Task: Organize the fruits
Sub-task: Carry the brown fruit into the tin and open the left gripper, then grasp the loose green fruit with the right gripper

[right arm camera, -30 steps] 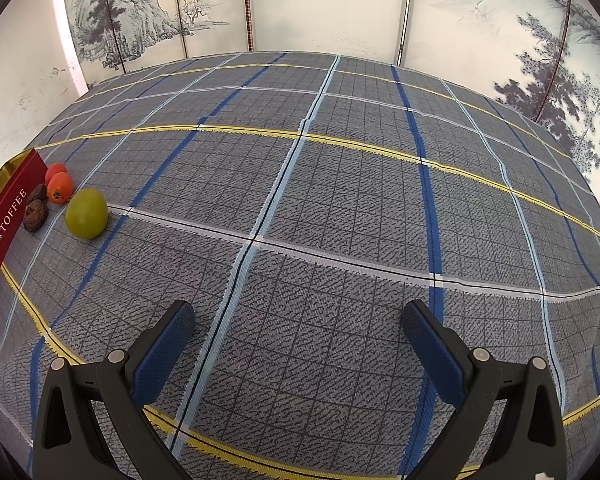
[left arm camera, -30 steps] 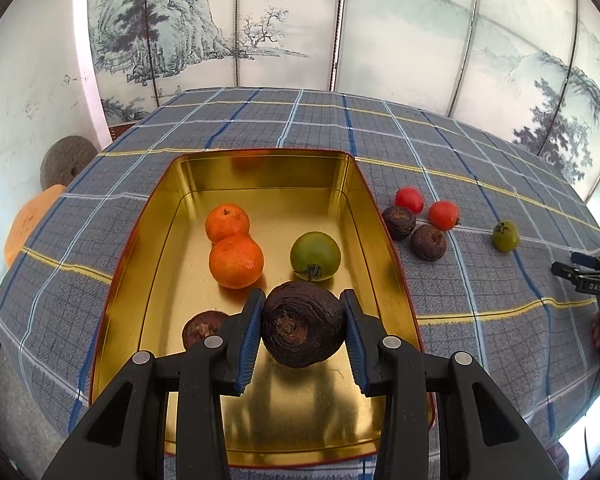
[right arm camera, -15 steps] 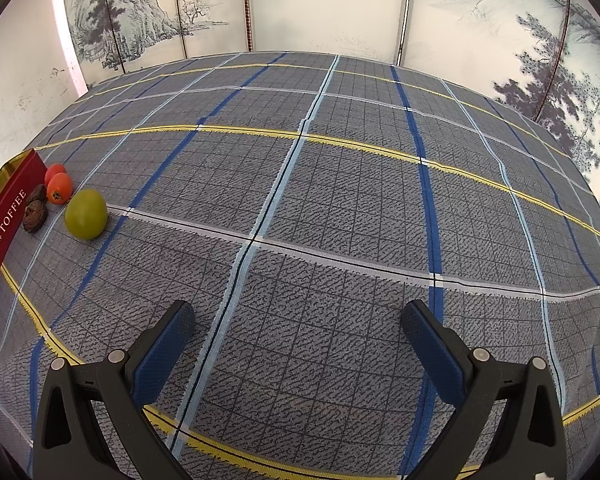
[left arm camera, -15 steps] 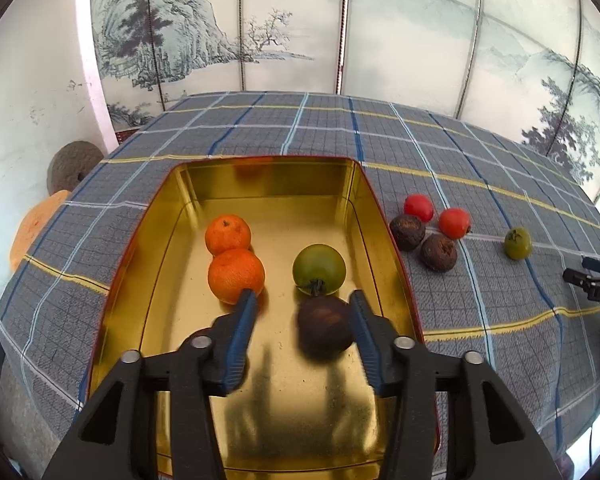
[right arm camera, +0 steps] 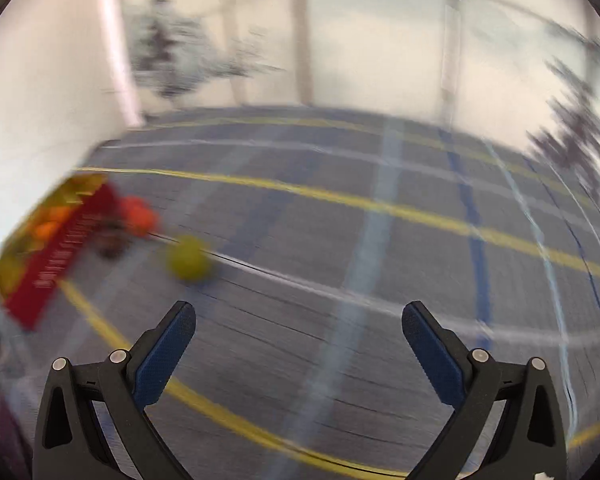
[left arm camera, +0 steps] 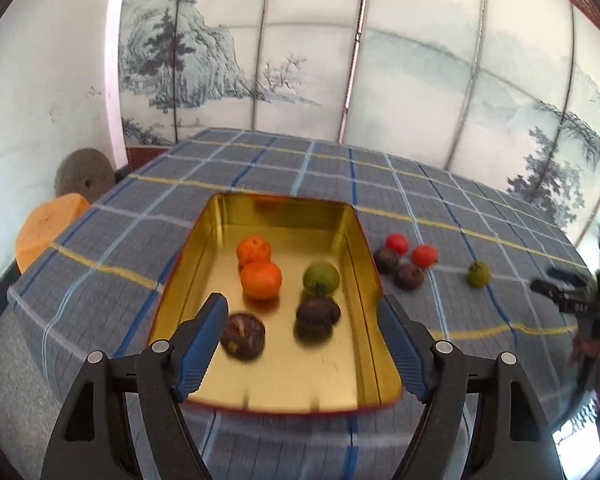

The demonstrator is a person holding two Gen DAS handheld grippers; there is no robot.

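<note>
The dark, wrinkled fruit (left arm camera: 317, 312) lies on the gold floor of the tin (left arm camera: 284, 376), just in front of the green fruit (left arm camera: 321, 278), right of a second dark fruit (left arm camera: 243, 336) and two oranges (left arm camera: 260, 280). A second ago my left gripper (left arm camera: 300, 344) clamped it; now those jaws are opening, nothing between them. My right gripper (right arm camera: 299, 344) stands wide apart over the tablecloth (right arm camera: 340, 360), right of the tin, holding nothing, as before.
</note>
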